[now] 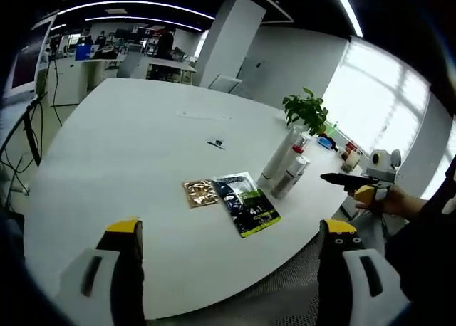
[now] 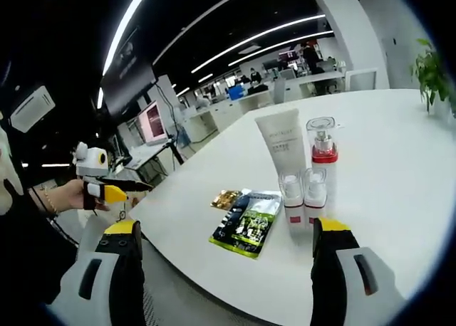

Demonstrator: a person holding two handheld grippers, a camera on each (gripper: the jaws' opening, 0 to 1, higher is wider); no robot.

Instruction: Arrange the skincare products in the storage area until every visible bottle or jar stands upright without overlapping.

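On the round white table point(image 1: 142, 162), seen from the left gripper view, the skincare products stand together at about 2 o'clock from the centre: a tall white tube point(image 1: 279, 155) and a pump bottle with a red collar point(image 1: 292, 171), both upright as far as the tilted view lets me judge. Two flat sachets, one green and black point(image 1: 246, 203) and one gold point(image 1: 200, 192), lie just beside each other near the table edge. The left gripper point(image 1: 231, 233) hovers over that edge with its jaws wide apart and nothing between them. At 3 o'clock the right gripper point(image 1: 349, 178) comes into view, held by a hand point(image 1: 388, 200); whether its jaws are open I cannot tell from here.

From the right gripper view, the tube point(image 2: 281, 149) and the pump bottle point(image 2: 322, 159) stand behind two small jars with red bands point(image 2: 302, 198), close together but not lying on each other. The sachets point(image 2: 249, 219) are at 9 o'clock from them. The right gripper point(image 2: 226, 233) is also fully open and empty.

I judge that the arranging has not begun, or needs only checking. The next move calls for an approach to the bottle group, and a careful one, because the items stand very near each other.
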